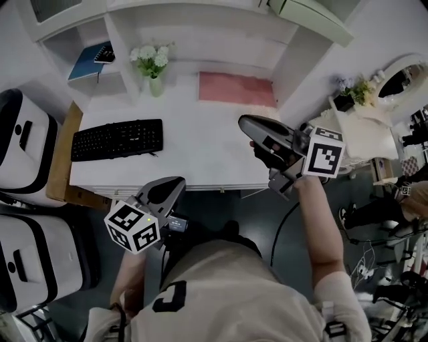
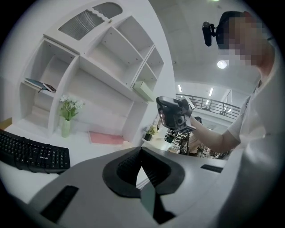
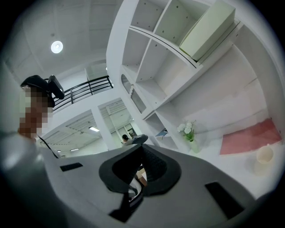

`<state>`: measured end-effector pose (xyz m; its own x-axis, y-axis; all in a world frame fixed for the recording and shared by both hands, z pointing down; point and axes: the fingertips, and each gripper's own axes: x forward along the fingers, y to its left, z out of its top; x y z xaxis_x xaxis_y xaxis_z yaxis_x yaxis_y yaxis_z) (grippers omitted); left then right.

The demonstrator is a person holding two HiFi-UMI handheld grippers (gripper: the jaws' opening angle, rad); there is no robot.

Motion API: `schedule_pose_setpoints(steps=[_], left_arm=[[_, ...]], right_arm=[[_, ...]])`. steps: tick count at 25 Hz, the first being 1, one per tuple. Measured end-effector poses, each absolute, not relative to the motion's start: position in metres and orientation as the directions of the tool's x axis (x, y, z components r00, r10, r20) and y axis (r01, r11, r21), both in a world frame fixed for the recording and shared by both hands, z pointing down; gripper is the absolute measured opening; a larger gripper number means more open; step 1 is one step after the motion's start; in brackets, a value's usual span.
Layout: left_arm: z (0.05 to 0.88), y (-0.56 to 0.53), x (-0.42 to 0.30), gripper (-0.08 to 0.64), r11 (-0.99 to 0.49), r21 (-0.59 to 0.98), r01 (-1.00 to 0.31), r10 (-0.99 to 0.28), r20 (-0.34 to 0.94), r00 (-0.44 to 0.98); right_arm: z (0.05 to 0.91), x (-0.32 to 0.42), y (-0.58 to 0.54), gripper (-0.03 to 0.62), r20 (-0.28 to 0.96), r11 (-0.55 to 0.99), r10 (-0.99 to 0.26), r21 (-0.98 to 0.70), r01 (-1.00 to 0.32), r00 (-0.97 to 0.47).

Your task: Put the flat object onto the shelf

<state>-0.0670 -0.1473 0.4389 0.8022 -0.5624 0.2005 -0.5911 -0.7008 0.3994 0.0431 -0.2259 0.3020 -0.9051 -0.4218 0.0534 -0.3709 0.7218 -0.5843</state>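
Head view of a white desk point(image 1: 200, 147) backed by a white, smooth-faced shelf point(image 1: 117, 40) with open box compartments.

Two flat things are seen. A pale green slab point(image 1: 311, 15), rectangular and matt, is leant tilted in an upper right compartment. A pink mat point(image 1: 235, 89), thin and rectangular, is laid flat on the desk under the shelf, right of the vase. Which of them the task means cannot be told.

The left gripper point(image 1: 170, 187) is held off the near edge of the desk. Its grey moulded jaws are closed, with the black ribbed pads point(image 2: 129, 162) met at the tip and nothing between them. The right gripper point(image 1: 251, 125) is held over the right part of the desk; its jaws are likewise closed and empty.

A black keyboard point(image 1: 117, 139) is laid flat at the left. A slim pale vase point(image 1: 155, 85) with white flowers point(image 1: 150, 57) is stood upright at the back. A blue book point(image 1: 90, 60) is laid in a low left compartment.
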Motion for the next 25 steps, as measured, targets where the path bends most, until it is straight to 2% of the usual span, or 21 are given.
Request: schedule_pose_setpoints(steps=[6,14,25], left_arm=[[0.434,-0.153,-0.053,0.014,-0.711,0.39,-0.585,-0.559,0.193,0.807],[0.428,-0.148,-0.026,0.014,-0.72,0.36,-0.593,-0.555,0.213,0.804],[0.407,-0.118,0.033,0.014,-0.735,0.32,-0.598,-0.562,0.207,0.801]], right_arm=[[0.32,0.045,-0.208,0.023,0.096,0.712,-0.392,-0.597,-0.368,-0.915],[0.321,0.075,-0.191,0.023,0.022,0.696,-0.397,-0.644,-0.317,-0.917],[0.322,0.11,-0.134,0.023,-0.021,0.7,-0.314,-0.68,-0.217,-0.949]])
